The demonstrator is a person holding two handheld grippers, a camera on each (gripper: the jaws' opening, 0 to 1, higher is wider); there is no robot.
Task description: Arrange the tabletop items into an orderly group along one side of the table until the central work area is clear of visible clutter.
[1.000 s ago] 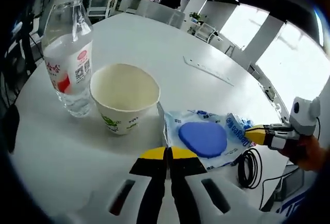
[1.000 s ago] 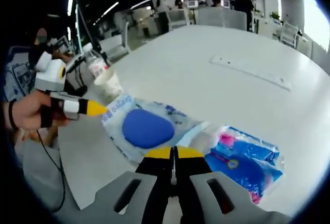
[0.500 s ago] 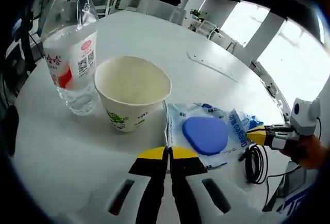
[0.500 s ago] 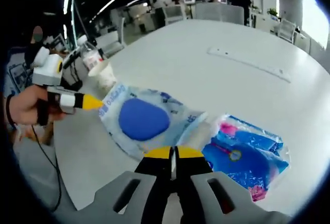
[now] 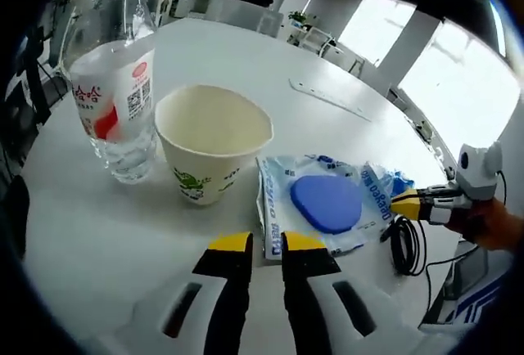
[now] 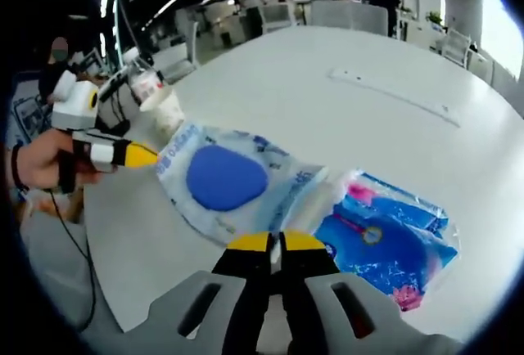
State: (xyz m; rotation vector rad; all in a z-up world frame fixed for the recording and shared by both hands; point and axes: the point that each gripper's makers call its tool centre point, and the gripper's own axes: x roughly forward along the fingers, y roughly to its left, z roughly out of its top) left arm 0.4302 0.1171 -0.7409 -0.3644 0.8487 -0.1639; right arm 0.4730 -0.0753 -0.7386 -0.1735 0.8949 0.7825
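Landmark: you can take your bearings from the paper cup (image 5: pixel 212 149), which stands upright and empty on the white table (image 5: pixel 246 69).
Left gripper (image 5: pixel 264 244): your jaws are spread a little, with the near edge of the clear packet lying in the gap between the yellow tips; whether they touch it, you cannot tell.
Clear packet (image 5: pixel 323 205): it holds a blue oval pad and lies flat on the table just beside the cup, on the side away from the bottle.
Water bottle (image 5: pixel 110 85): it stands upright, just beside the cup on the opposite side from the packet.
Right gripper (image 6: pixel 275 243): your jaws are pressed together on the packet's other edge; in the left gripper view its yellow tip (image 5: pixel 407 204) meets the packet on the side far from the cup.
Blue and pink packet (image 6: pixel 385 244): it lies beyond the clear packet from the cup, touching it.
Black cable (image 5: pixel 404 245): it is coiled near the table edge, past the clear packet from the cup.
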